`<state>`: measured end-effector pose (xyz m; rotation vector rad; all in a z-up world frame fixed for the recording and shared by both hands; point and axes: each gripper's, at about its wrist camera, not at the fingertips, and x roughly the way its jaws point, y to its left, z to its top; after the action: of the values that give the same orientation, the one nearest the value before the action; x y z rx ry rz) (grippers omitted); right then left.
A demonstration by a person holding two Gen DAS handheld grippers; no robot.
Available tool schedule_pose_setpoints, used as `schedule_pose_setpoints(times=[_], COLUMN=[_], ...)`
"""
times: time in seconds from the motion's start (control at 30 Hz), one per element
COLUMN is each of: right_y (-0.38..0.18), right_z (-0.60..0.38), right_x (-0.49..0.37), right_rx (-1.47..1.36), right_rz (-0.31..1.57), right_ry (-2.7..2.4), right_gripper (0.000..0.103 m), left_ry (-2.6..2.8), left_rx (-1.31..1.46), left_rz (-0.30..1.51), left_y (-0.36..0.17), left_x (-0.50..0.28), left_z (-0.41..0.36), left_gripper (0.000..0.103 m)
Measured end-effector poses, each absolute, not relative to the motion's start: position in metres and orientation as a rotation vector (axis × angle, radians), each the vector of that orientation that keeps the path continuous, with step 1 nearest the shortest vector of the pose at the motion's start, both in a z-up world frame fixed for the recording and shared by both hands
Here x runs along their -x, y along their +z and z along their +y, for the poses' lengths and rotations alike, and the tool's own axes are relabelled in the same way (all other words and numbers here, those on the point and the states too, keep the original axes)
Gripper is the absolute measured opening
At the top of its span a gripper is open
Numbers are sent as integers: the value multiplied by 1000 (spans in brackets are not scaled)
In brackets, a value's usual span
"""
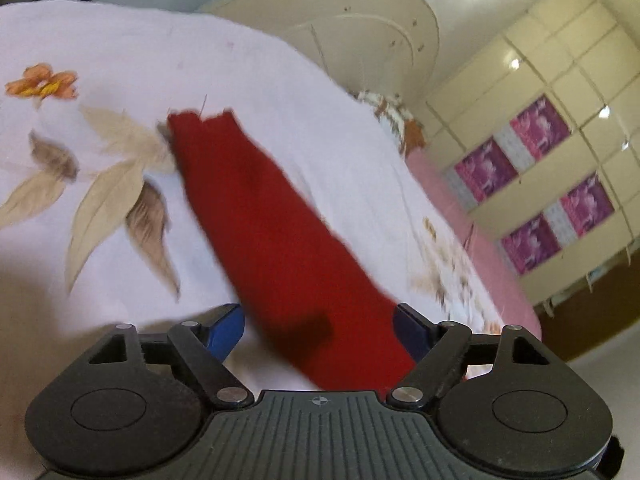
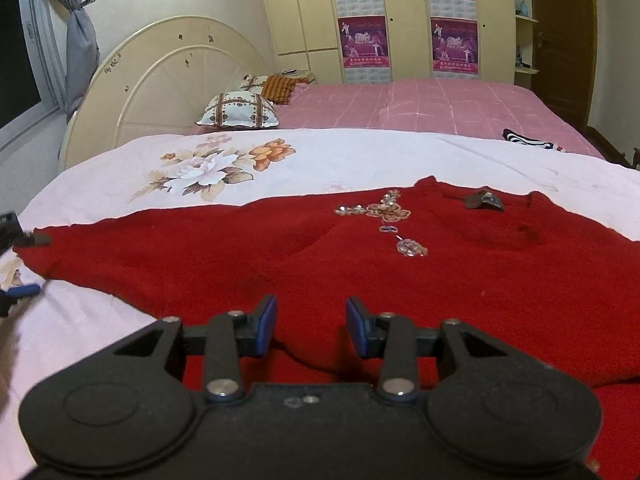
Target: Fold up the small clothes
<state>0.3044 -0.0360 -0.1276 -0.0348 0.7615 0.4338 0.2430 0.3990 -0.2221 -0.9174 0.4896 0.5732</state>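
Observation:
A small red knitted garment (image 2: 360, 264) with sequin trim (image 2: 384, 214) lies spread flat on a white floral sheet (image 2: 320, 152). My right gripper (image 2: 311, 326) is open, hovering over the garment's near edge. In the left wrist view a long red sleeve (image 1: 264, 216) of the garment stretches away across the sheet (image 1: 160, 60); my left gripper (image 1: 319, 326) is open with the sleeve's near end lying between its blue fingers. The left gripper's fingertips (image 2: 18, 291) show at the far left of the right wrist view, beside the sleeve end.
The white sheet covers the near part of a bed with a pink cover (image 2: 420, 100). Pillows (image 2: 240, 110) and a round cream headboard (image 2: 160, 72) stand at the bed's head. A dark striped cloth (image 2: 528, 139) lies far right. Wardrobes with purple posters (image 2: 454, 44) line the wall.

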Motion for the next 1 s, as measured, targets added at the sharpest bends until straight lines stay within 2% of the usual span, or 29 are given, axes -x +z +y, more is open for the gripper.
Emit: schedule_pose_setpoints(times=[0.07, 0.1, 0.13, 0.17, 0.2, 0.4, 0.57, 0.8, 1.0], right_y=[-130, -132, -134, -136, -138, -148, -158, -129, -110], right_z=[-32, -29, -27, -25, -23, -13, -5, -48, -124], right_x=[-308, -311, -313, -314, -316, -316, -313, -314, -298], right_rx=[34, 36, 38, 38, 38, 72, 154, -51, -103], right_rz=[763, 764, 767, 772, 778, 796, 783, 773, 734], right_ry=[428, 425, 421, 419, 418, 426, 430, 412, 304], right_gripper=[37, 37, 37, 37, 37, 38, 39, 38, 39], left_ry=[582, 593, 610, 620, 634, 593, 440, 32, -250], left_rx=[911, 909, 915, 942, 985, 904, 663, 427, 243], left_rz=[467, 455, 456, 464, 463, 415, 358, 389, 590], left_y=[-225, -227, -231, -236, -243, -229, -174, -120, -144], left_x=[-252, -255, -257, -259, -258, -268, -292, -347, -397], left_z=[406, 409, 415, 421, 427, 416, 372, 233, 78], left_gripper=[77, 55, 39, 13, 7, 5, 5, 5, 5])
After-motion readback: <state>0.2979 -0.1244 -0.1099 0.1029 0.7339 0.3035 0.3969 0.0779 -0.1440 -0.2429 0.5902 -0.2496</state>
